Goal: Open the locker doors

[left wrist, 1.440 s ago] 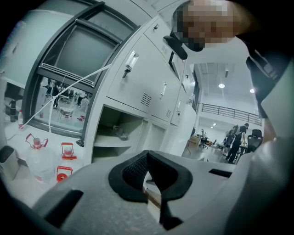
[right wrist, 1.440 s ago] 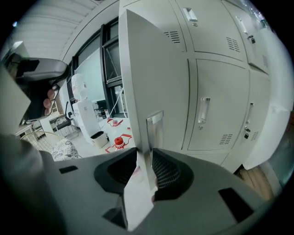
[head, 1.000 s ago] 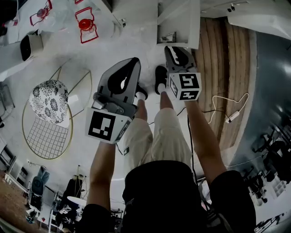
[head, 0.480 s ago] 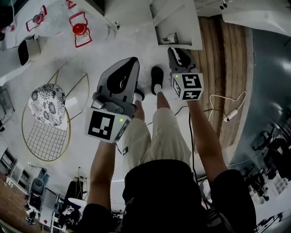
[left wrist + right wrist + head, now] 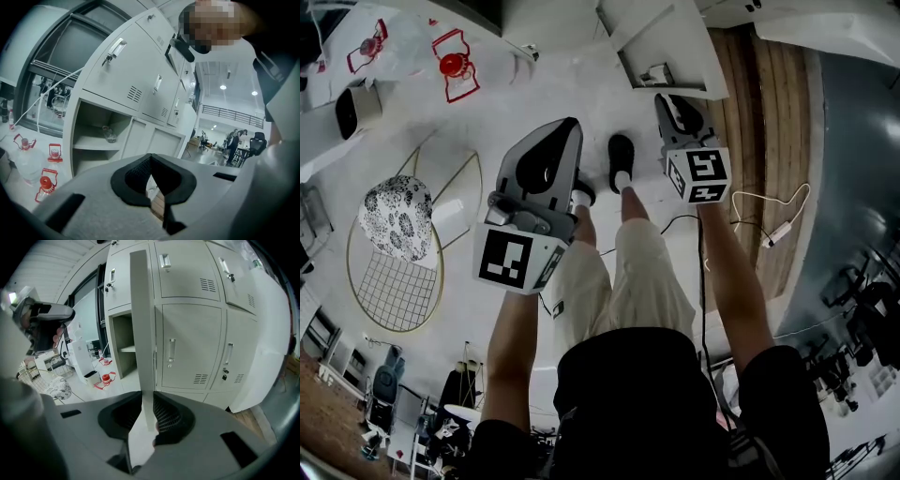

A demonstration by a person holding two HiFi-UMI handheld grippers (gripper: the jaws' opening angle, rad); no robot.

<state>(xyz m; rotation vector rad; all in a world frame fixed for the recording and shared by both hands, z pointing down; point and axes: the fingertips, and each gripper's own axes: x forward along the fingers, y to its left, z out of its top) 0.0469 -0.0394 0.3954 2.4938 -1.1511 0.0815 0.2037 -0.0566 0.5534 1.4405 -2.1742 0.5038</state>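
The white locker bank has several closed doors with handles. One door stands swung out, and I see it edge-on in the right gripper view. My right gripper is shut on that door's lower edge; in the head view the right gripper reaches up to the open door. Behind the door is an open compartment with a shelf. My left gripper is shut with nothing in it. It hovers in the air left of the door, above the person's legs; the head view shows the left gripper there.
Water jugs with red caps and a white bin stand on the floor left of the locker. A round wire chair with a patterned cushion is further left. A white cable lies on the wood floor to the right.
My right gripper has shifted slightly to the right with the door edge in it, and the door has swung a little further. The left gripper has hardly moved.
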